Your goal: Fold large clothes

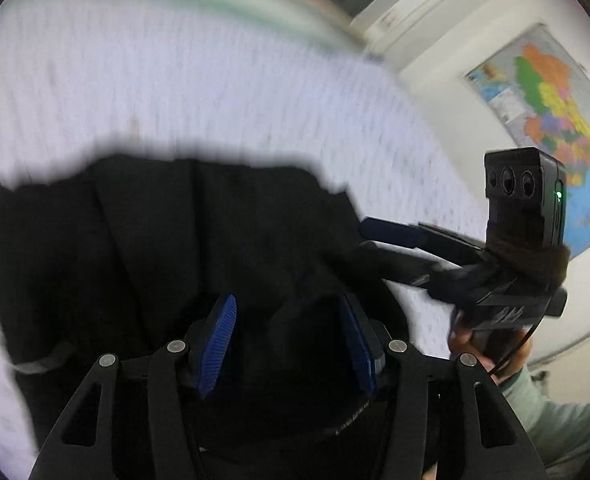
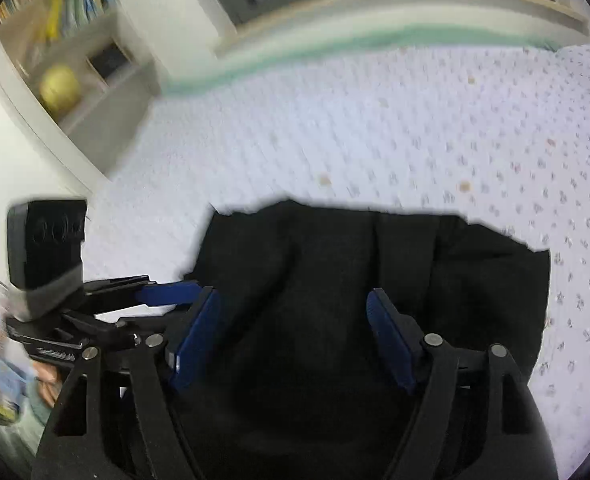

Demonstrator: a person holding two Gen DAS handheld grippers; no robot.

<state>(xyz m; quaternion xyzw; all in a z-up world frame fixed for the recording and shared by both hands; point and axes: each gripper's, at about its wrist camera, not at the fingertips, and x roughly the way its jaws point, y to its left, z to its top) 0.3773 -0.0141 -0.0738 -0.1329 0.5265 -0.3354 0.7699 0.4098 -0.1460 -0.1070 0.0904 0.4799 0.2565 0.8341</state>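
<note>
Black garment [image 1: 175, 248] on dotted white bedspread [image 1: 175, 92], left gripper [image 1: 287, 340] and right gripper [image 2: 295, 336] both spread, pinching nothing, wall map [image 1: 555, 120], bookshelf [image 2: 67, 60] with yellow ball [image 2: 60, 89].

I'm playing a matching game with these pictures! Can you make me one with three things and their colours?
Things:
1. garment
2. bedsheet
3. ball on the shelf

Colours:
A. white with little dots
B. yellow
C. black

Pairs: 1-C, 2-A, 3-B
</note>
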